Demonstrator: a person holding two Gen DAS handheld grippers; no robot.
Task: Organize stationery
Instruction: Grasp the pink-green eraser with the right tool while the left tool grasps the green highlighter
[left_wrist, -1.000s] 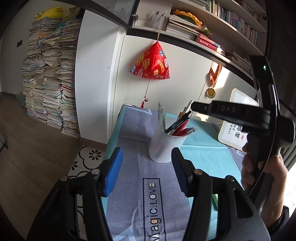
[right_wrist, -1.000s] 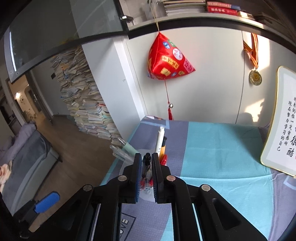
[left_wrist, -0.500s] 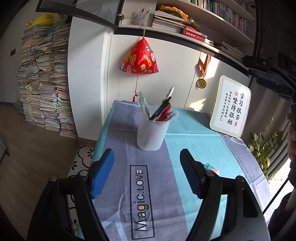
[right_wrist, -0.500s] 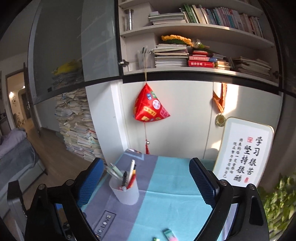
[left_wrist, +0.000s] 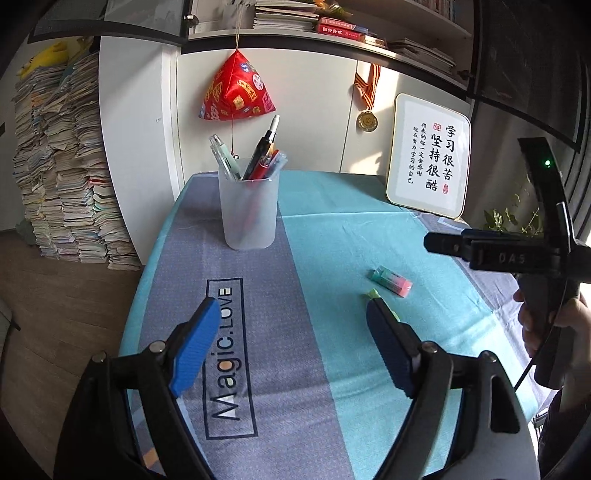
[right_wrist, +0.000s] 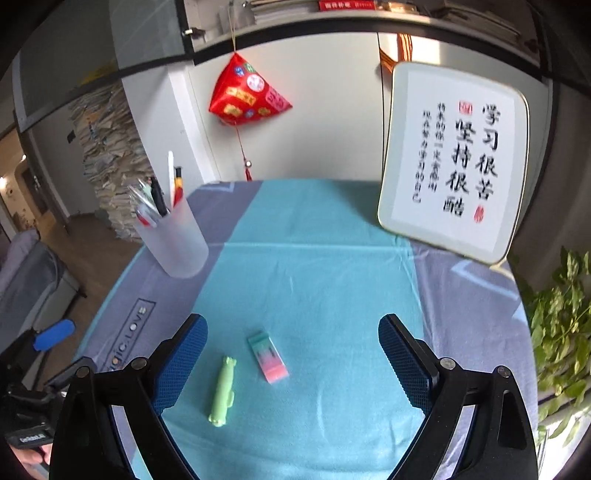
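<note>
A frosted white pen cup full of pens stands upright on the grey part of the tablecloth; it also shows in the right wrist view. A teal-and-pink eraser and a light green pen-like item lie on the teal cloth; the eraser also shows in the left wrist view. My right gripper is open and empty, above and around these two. My left gripper is open and empty, well short of the cup. Its right finger hides most of the green item.
A framed calligraphy board leans at the back right. A red hanging ornament dangles behind the cup. A plant is off the table's right edge. Stacks of paper stand on the floor at left.
My right gripper opened after letting a pen into the cup, rose, then came down over the eraser and green item. My left gripper pulled back from the cup.
</note>
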